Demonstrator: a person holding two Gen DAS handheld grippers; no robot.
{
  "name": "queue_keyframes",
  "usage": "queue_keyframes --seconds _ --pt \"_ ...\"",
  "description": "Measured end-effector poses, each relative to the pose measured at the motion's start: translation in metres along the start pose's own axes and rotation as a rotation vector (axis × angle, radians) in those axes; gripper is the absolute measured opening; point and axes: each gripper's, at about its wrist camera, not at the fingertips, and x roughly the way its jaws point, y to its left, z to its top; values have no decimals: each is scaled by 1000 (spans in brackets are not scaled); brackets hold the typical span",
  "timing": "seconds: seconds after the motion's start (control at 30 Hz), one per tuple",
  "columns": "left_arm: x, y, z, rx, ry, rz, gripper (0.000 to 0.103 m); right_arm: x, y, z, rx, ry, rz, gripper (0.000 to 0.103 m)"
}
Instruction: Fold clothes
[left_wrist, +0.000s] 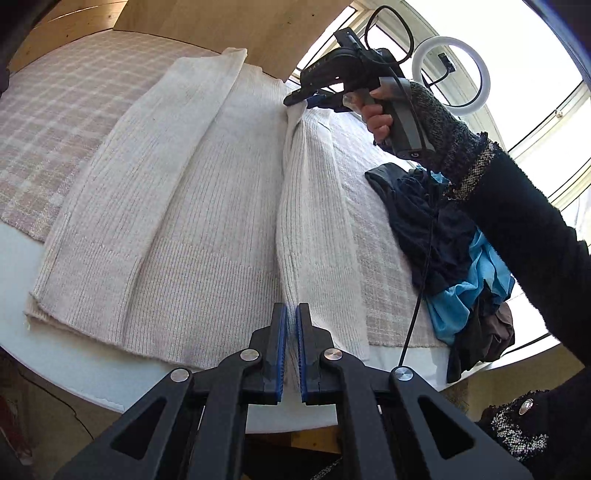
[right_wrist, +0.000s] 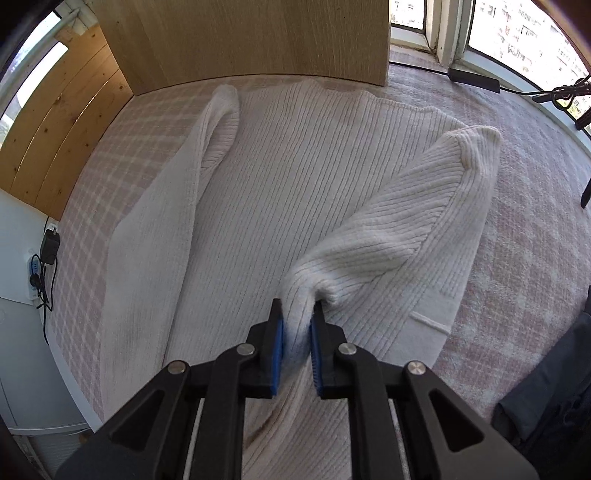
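A cream ribbed knit sweater (left_wrist: 207, 206) lies flat on a pink checked cloth (left_wrist: 55, 122); it also shows in the right wrist view (right_wrist: 280, 184). Its left side is folded in over the body. My left gripper (left_wrist: 291, 314) is shut on the sweater's lifted right edge near the hem. My right gripper (left_wrist: 301, 101), seen across the sweater in the left wrist view, is shut on the same raised fold near the shoulder. In the right wrist view the right gripper (right_wrist: 297, 317) pinches the bunched knit, with the sleeve (right_wrist: 424, 206) draped to its right.
A pile of dark and bright blue clothes (left_wrist: 454, 254) lies on the cloth to the right of the sweater. A wooden panel (right_wrist: 258, 37) stands behind the table. A ring light (left_wrist: 452, 74) stands by the window. A dark garment (right_wrist: 554, 387) lies at the right edge.
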Motion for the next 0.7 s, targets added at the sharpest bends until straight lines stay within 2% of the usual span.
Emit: queue_keyframes --seconds 0.1,0.3,0.43,0.5,0.57,0.7 --pt "6 3 1 1 15 14 5 11 3 0 -21 29 -10 14" --pt "-5 2 7 7 -15 15 5 7 1 4 17 3 29 13" --pt "-1 1 2 34 -4 39 5 -1 15 2 -38 -18 43 13" --pt "5 4 -1 13 14 34 5 6 25 1 -79 -3 36 13" --pt "5 5 -2 7 8 42 5 16 27 0 -77 18 10 13" --pt "-5 4 0 1 -21 39 5 20 24 3 -62 23 25 13"
